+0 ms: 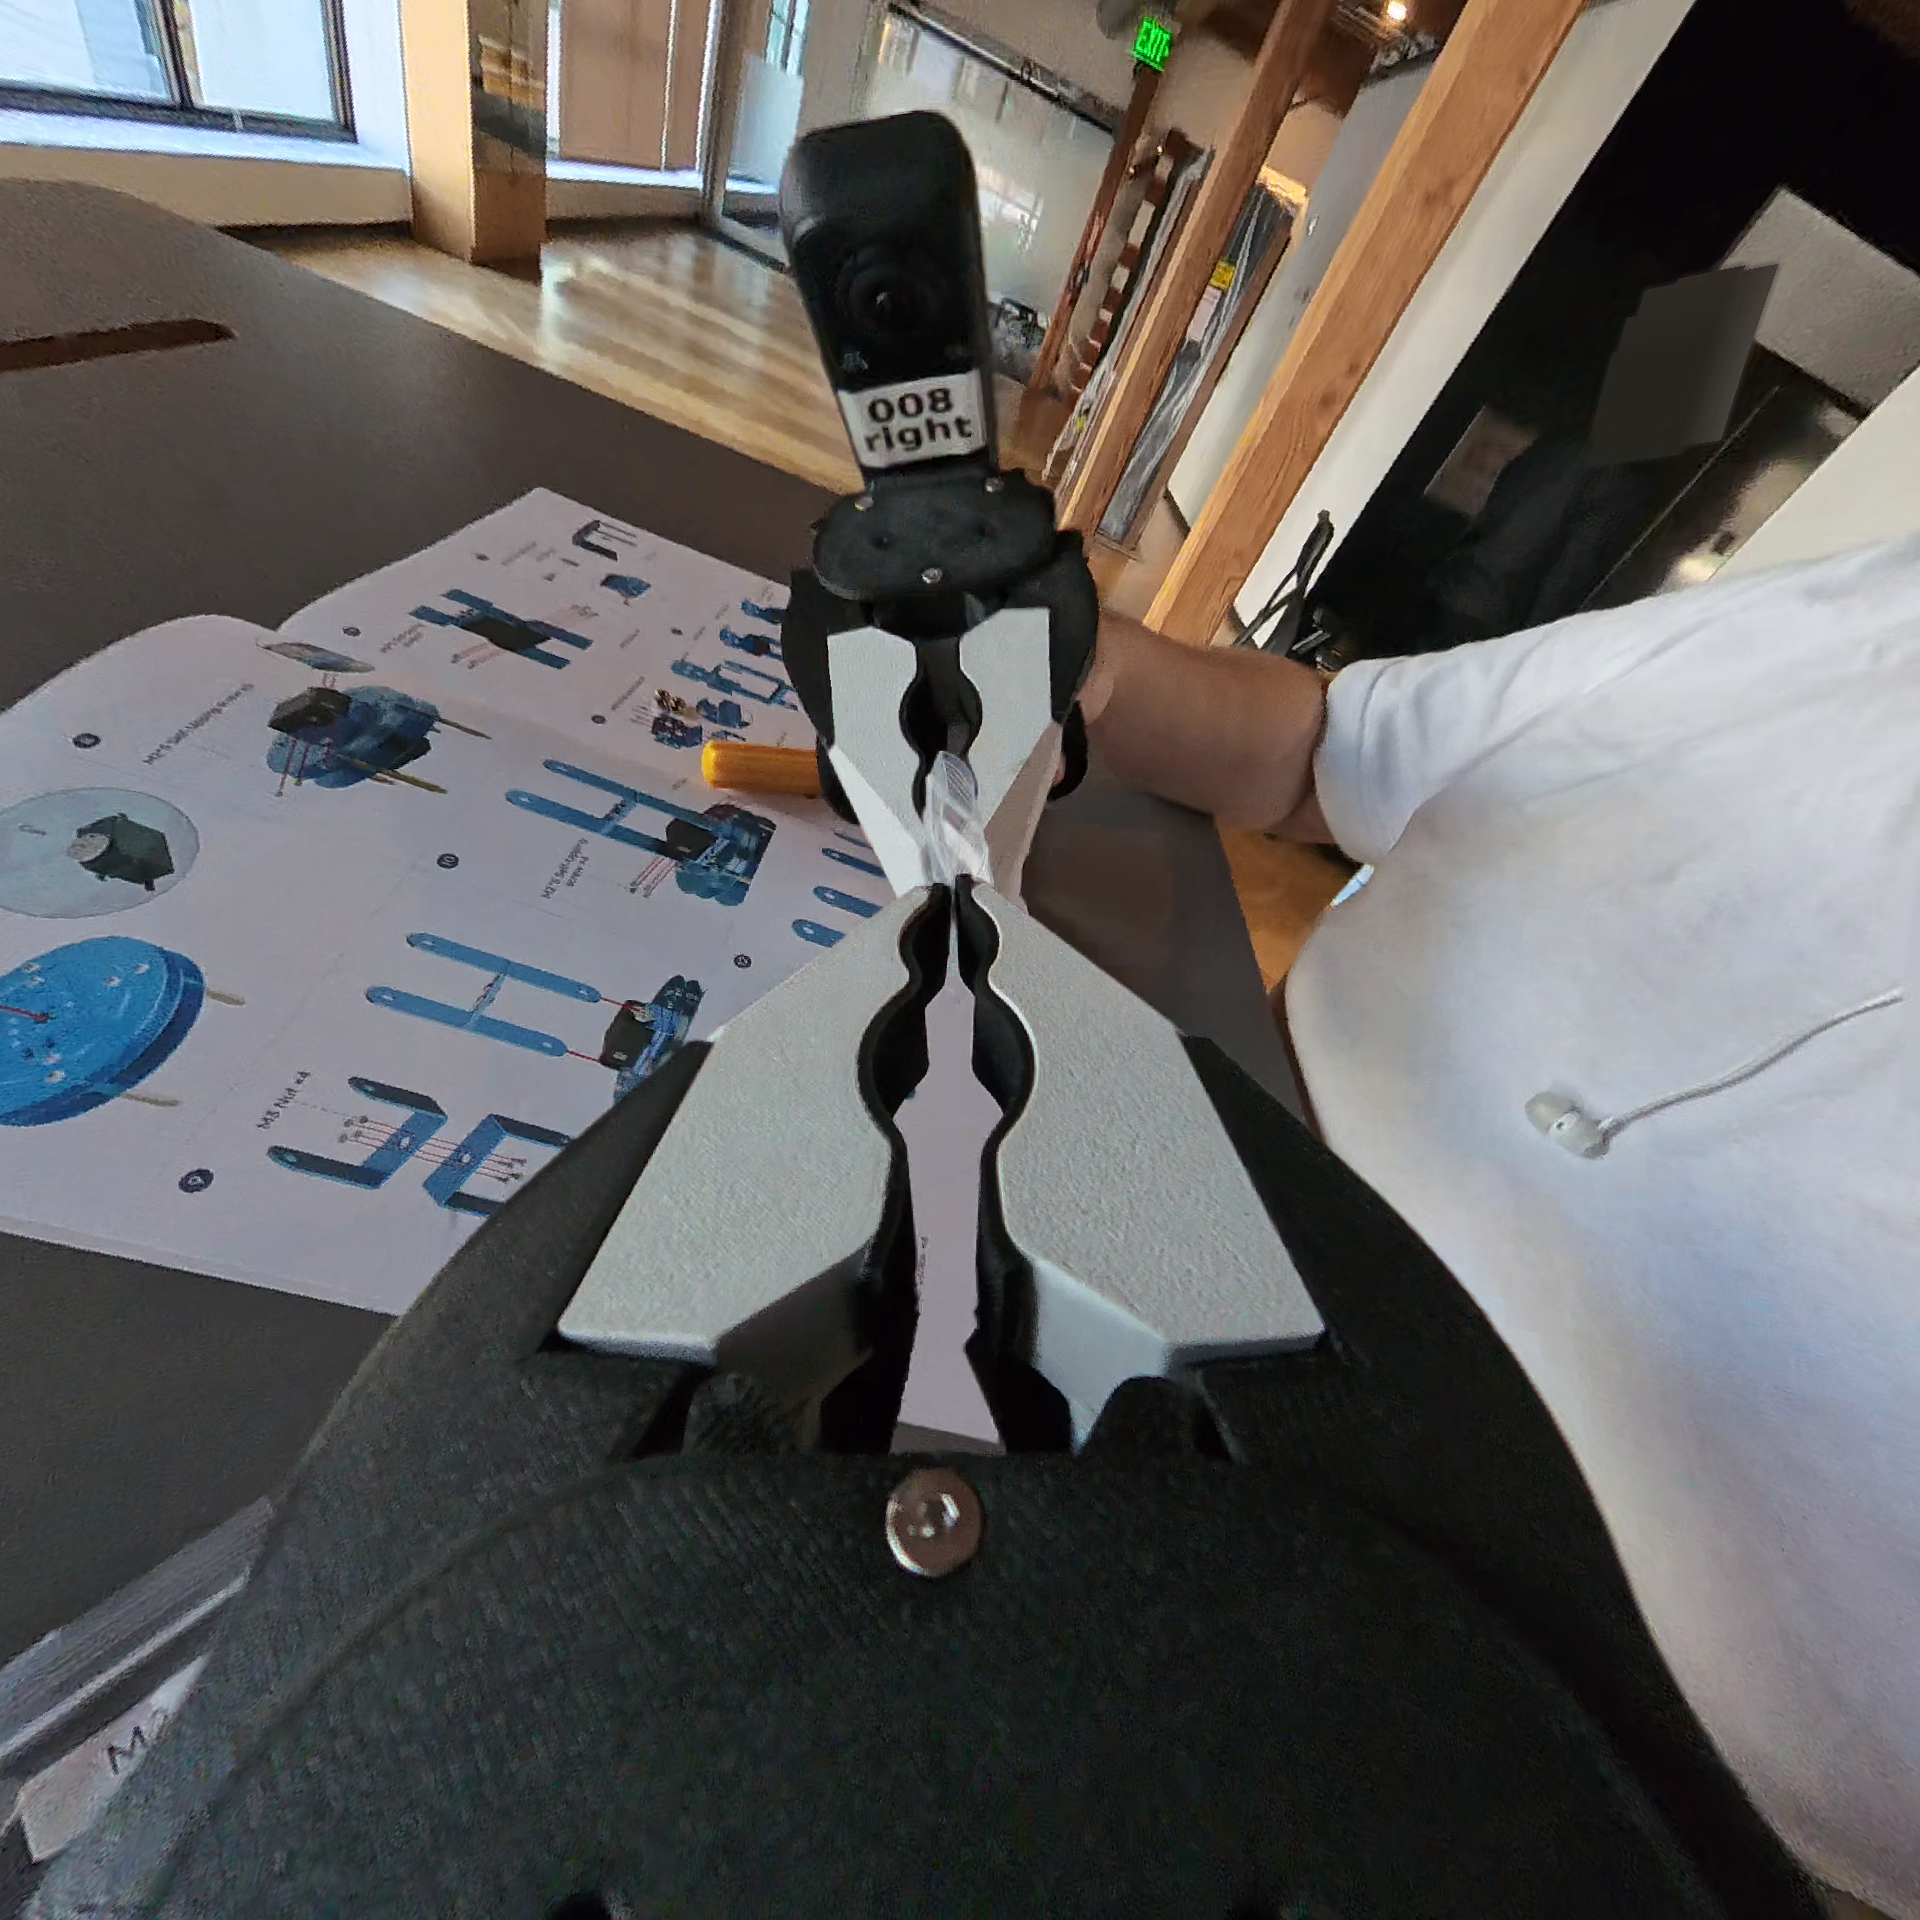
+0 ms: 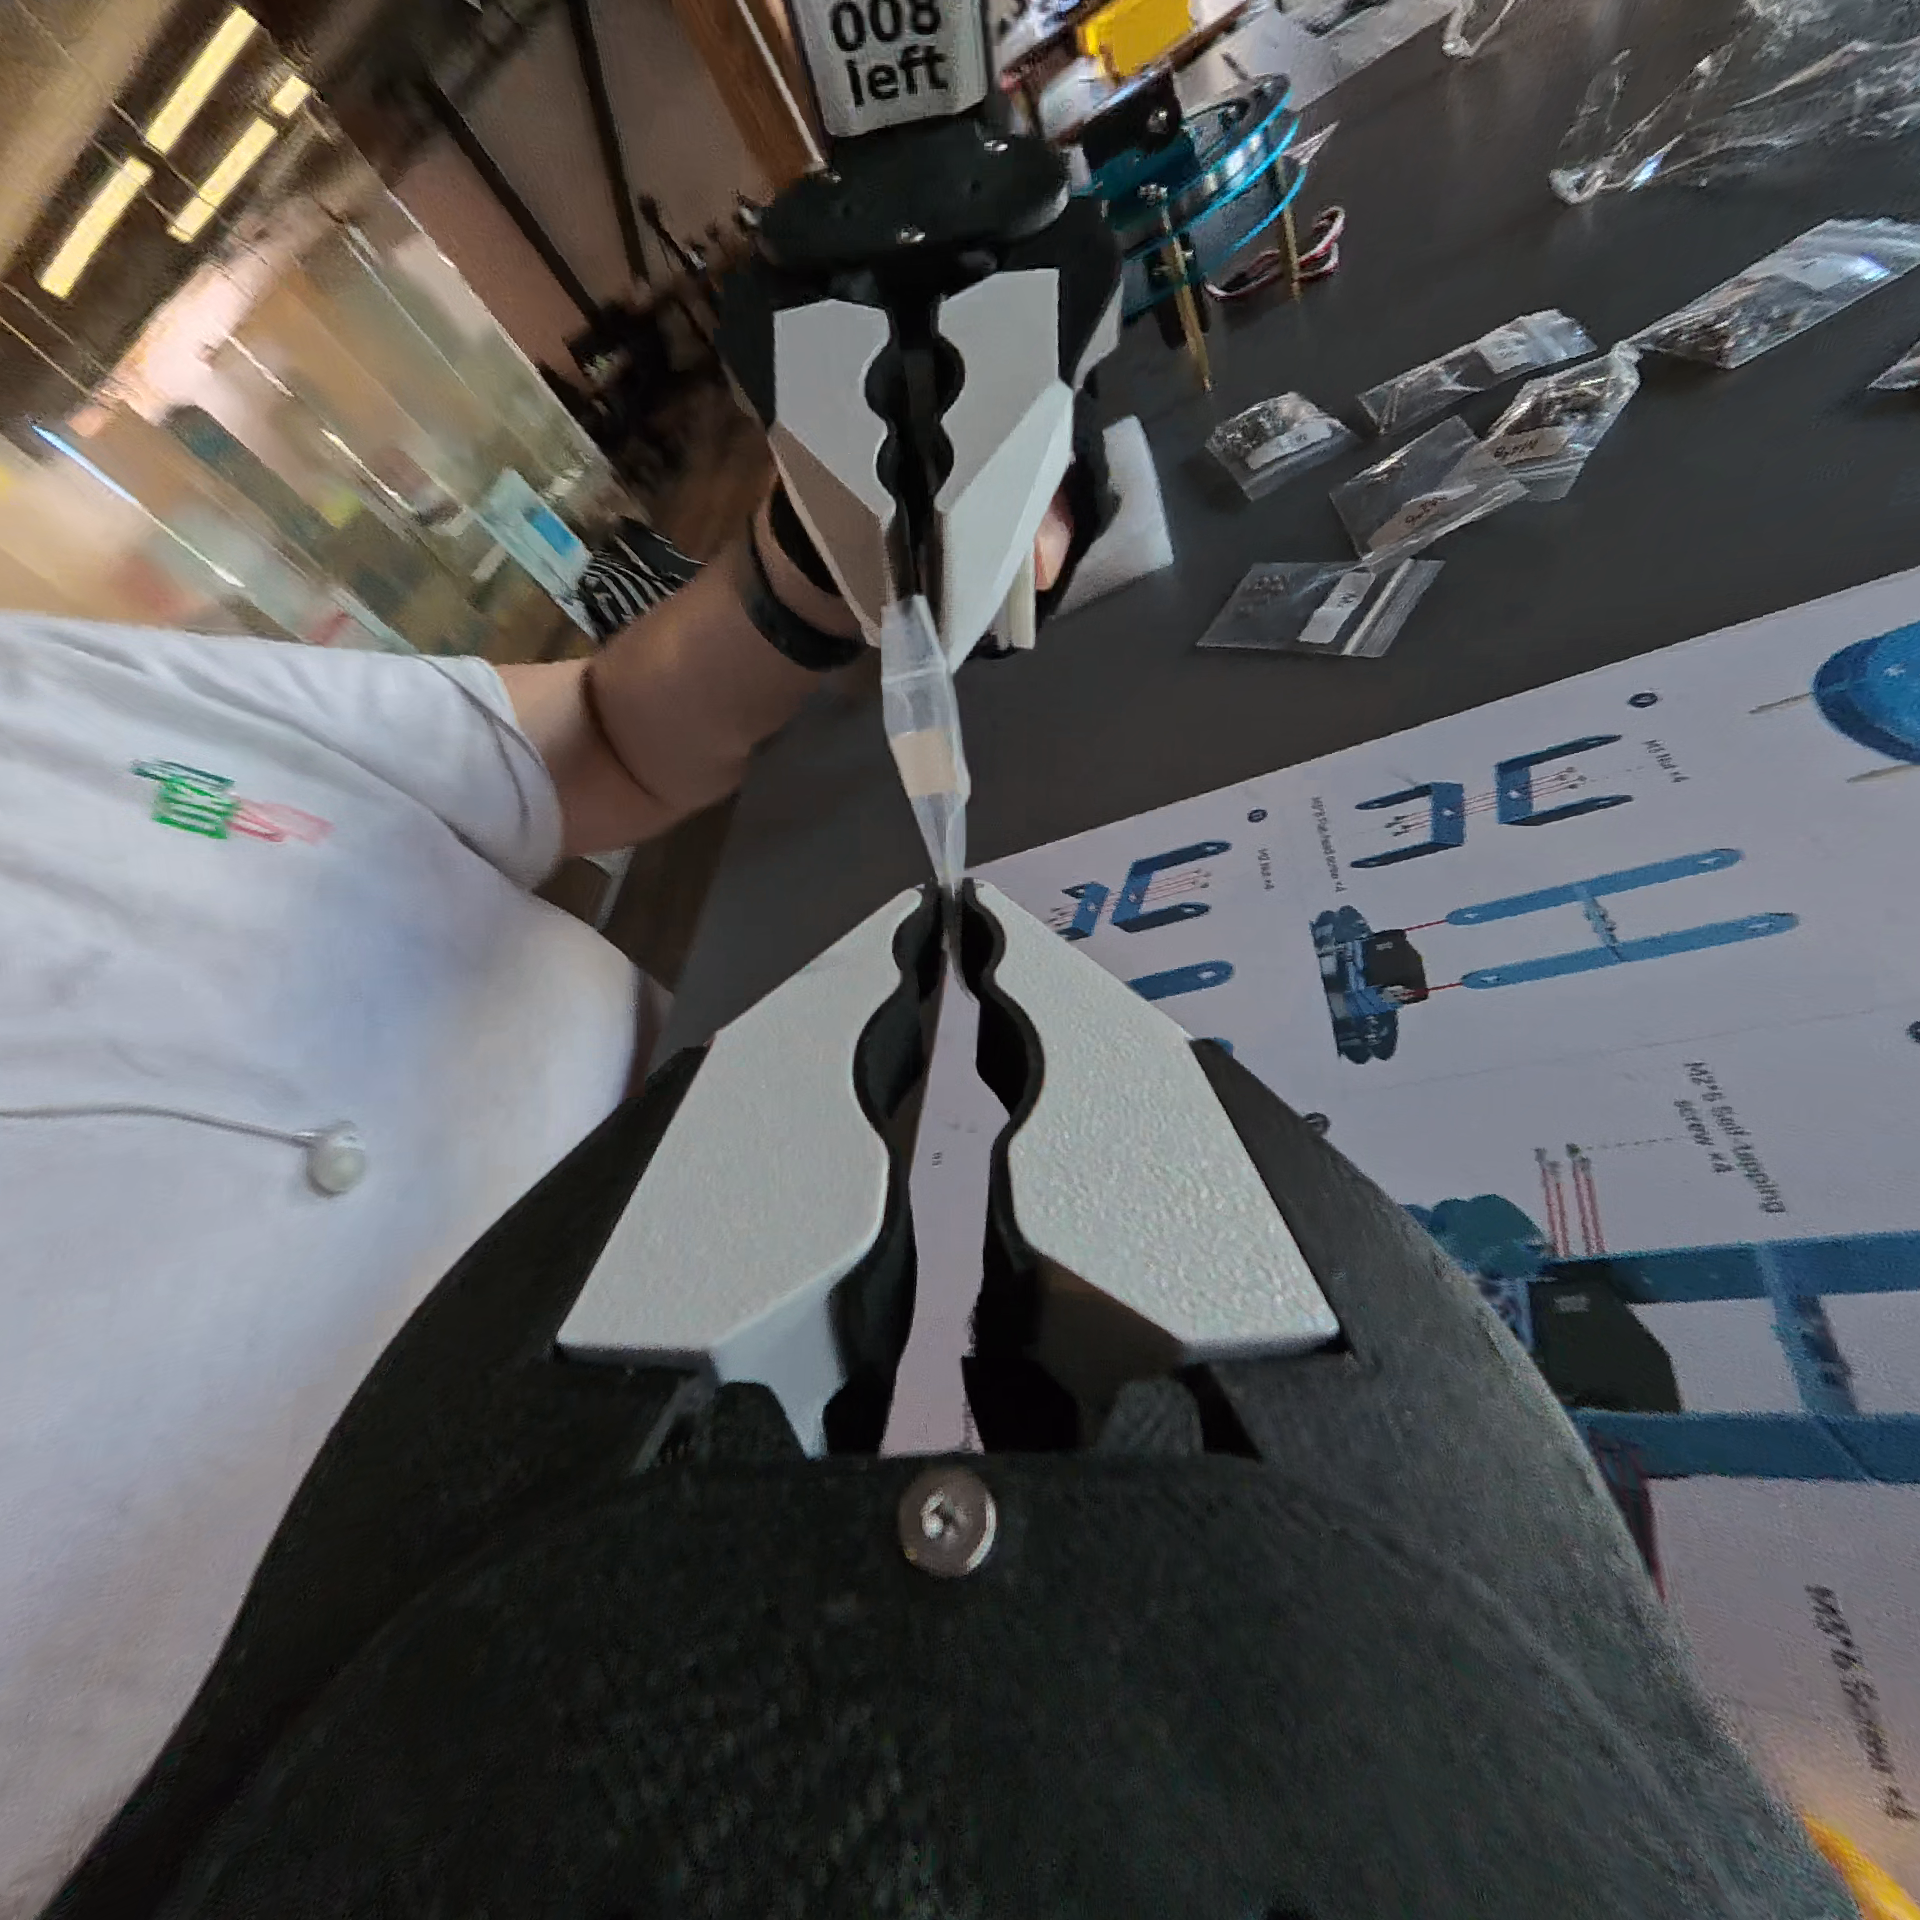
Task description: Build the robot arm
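Left gripper (image 1: 951,894): jaws closed, tips pinching one end of a small clear plastic bag (image 1: 956,821); also seen from the other side at far centre of the right wrist view (image 2: 914,603).
Right gripper (image 2: 948,891): jaws closed on the opposite end of the same bag; seen facing the camera in the left wrist view (image 1: 940,790), camera housing with white label on top.
Clear plastic bag (image 2: 925,727): stretched taut between the two grippers, held in the air above the table; contents not discernible.
Instruction sheet (image 1: 364,883): large white printed sheet with blue part diagrams, lying flat on the table, below and left of the grippers in the left wrist view.
Table (image 1: 312,436): dark surface, carrying sheet and parts.
Yellow handle (image 1: 758,767): lying on the sheet, just left of the right gripper, partly hidden behind it.
Small parts bags (image 2: 1455,457): several clear bags with dark contents, spread on the table at far right.
Blue round assembly (image 2: 1205,156): transparent blue discs on brass standoffs, far on the table, just right of the left gripper.
Person: white shirt (image 1: 1610,935), forearms reaching to both grippers.
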Tool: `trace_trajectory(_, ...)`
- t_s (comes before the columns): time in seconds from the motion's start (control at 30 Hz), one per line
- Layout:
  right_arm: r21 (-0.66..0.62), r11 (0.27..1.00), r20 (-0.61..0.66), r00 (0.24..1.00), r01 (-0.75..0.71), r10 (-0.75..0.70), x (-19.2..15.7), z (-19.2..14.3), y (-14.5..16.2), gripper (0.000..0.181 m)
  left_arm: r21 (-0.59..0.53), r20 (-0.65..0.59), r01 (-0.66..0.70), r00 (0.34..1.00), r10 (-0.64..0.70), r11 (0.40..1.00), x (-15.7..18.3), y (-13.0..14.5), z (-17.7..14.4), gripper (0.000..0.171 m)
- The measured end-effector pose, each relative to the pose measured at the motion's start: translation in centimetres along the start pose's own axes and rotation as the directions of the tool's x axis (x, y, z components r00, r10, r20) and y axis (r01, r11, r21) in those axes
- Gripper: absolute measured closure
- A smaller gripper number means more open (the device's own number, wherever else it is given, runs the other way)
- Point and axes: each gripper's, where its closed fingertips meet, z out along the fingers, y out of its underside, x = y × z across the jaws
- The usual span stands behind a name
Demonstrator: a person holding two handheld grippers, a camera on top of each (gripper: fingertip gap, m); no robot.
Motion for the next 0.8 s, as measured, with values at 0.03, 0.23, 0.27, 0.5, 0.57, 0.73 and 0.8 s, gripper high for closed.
trace_trajectory(0.03, -0.011, 1.000, 0.009, 1.000, -0.008, 0.008, 0.0, -0.1, 0.1, 0.180, -0.019, -0.008, 0.008, 1.000, -0.008, 1.000, 0.1, 0.2, -0.1, 0.171)
trace_trajectory(0.23, 0.024, 0.981, -0.009, 0.981, 0.194, -0.194, -1.4, -0.3, -1.3, 0.147, -0.109, -0.037, -0.034, 0.999, 0.030, 0.993, 1.0, 1.4, 0.4, 0.171)
trace_trajectory(0.27, 0.027, 0.978, -0.014, 0.978, 0.207, -0.206, -1.6, -0.3, -1.5, 0.154, -0.119, -0.038, -0.036, 0.999, 0.031, 0.992, 1.1, 1.6, 0.6, 0.171)
trace_trajectory(0.5, 0.014, 0.970, -0.020, 0.970, 0.244, -0.244, -1.8, -0.5, -1.4, 0.180, -0.149, -0.067, -0.036, 0.997, 0.026, 0.988, 1.5, 2.3, 0.9, 0.171)
trace_trajectory(0.57, 0.006, 0.969, -0.026, 0.969, 0.247, -0.246, -1.7, -0.6, -1.3, 0.181, -0.138, -0.071, -0.035, 0.997, 0.026, 0.990, 1.5, 2.2, 1.0, 0.171)
trace_trajectory(0.73, -0.011, 0.980, -0.077, 0.977, 0.196, -0.197, -0.9, -0.8, -1.4, 0.181, -0.055, -0.008, -0.024, 1.000, 0.024, 0.998, 0.4, 0.8, 0.8, 0.126)
trace_trajectory(0.8, -0.006, 0.985, -0.081, 0.982, 0.173, -0.173, -0.9, -0.5, -1.5, 0.181, -0.079, 0.031, -0.090, 0.995, 0.093, 0.993, 0.2, 1.2, 1.1, 0.125)
